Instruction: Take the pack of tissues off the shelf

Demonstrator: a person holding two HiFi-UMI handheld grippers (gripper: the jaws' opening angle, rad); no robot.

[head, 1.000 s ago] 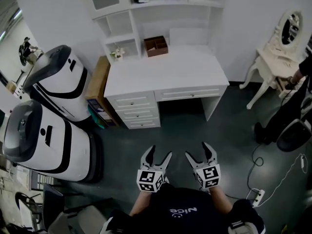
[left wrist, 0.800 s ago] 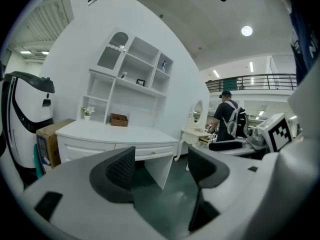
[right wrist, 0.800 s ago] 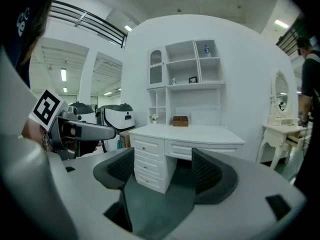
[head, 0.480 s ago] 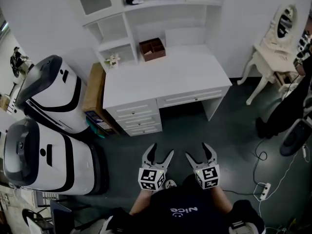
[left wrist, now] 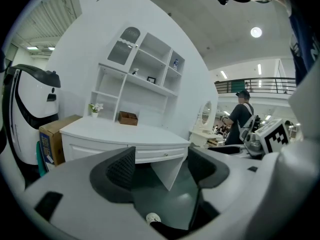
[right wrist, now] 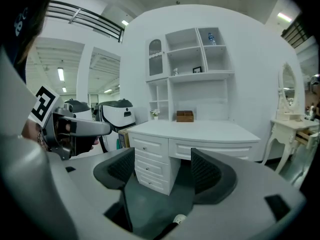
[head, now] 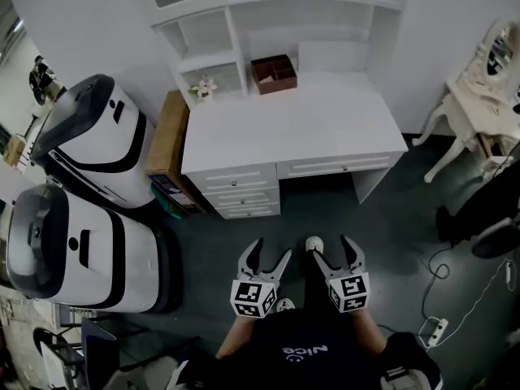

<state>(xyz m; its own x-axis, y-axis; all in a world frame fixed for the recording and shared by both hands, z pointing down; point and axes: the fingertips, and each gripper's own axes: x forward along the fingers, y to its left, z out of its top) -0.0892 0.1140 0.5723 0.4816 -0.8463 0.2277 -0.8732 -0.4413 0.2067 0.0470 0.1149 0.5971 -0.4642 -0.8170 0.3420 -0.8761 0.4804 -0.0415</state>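
A white shelf unit [head: 268,10] rises from the back of a white desk [head: 292,124], well ahead of both grippers. No pack of tissues can be made out for certain. A pale flat rectangle [head: 321,55] leans at the desk's back under the lowest shelf. My left gripper [head: 268,252] and right gripper [head: 331,250] are held side by side close to the person's body, over the dark floor. Both are open and hold nothing. The left gripper [left wrist: 162,169] and the right gripper [right wrist: 162,171] each frame the desk and shelves between their pads.
A brown wooden box [head: 273,72] and a small flower pot [head: 202,88] sit on the desk side. Two large white machines [head: 85,149] and a cardboard box [head: 166,140] stand left. A white dressing table [head: 487,80] and a power strip [head: 431,329] are at the right.
The person has stepped towards the desk: a shoe now shows between the grippers and the desk sits lower in view. Both grippers stay open, in the same place by the body.
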